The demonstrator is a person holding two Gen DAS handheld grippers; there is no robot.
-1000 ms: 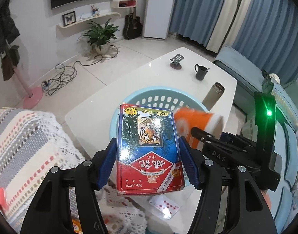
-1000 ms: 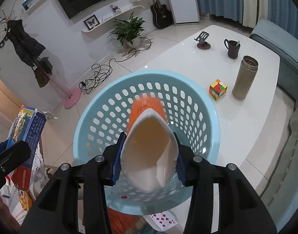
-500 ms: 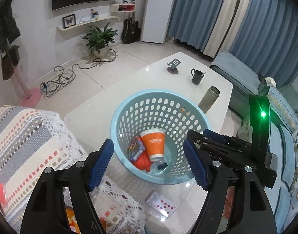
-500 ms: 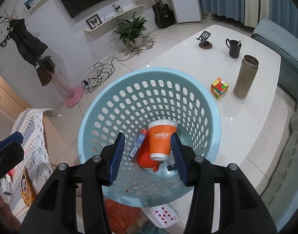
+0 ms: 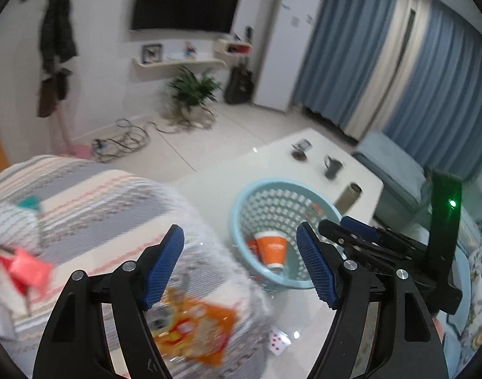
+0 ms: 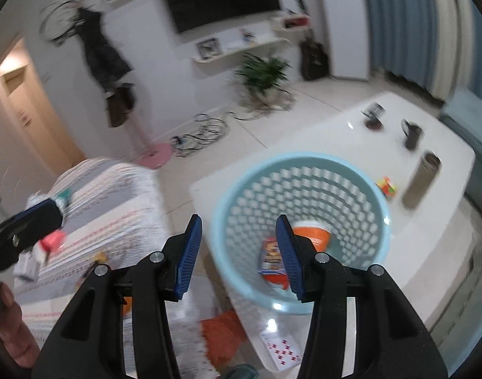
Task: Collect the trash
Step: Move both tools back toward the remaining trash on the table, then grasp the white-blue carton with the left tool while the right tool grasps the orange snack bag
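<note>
R gripper (image 6: 237, 252) jaws apart, nothing btwn pads. Light blue basket (image 6: 228, 202) on white table (image 6: 335, 132), w/ orange cup (image 6: 316, 237) + card box (image 6: 270, 255) inside. Cube (image 6: 386, 186), flask (image 6: 422, 180), mug (image 6: 411, 134) beyond basket. Playing card (image 6: 282, 349) on table's near edge. L gripper (image 6: 23, 224) at left edge, over striped cloth (image 6: 114, 195). Frame blurry.

A pale blue basket (image 6: 379, 208) pierced with rows of holes sits on a glossy white worktop (image 6: 436, 246). Inside lie an orange cup (image 5: 271, 246) and a red-and-blue printed box (image 6: 270, 254). The sofa cover (image 5: 92, 208) shows grey, cream and pink stripes. The curtains (image 5: 360, 50) are blue.
</note>
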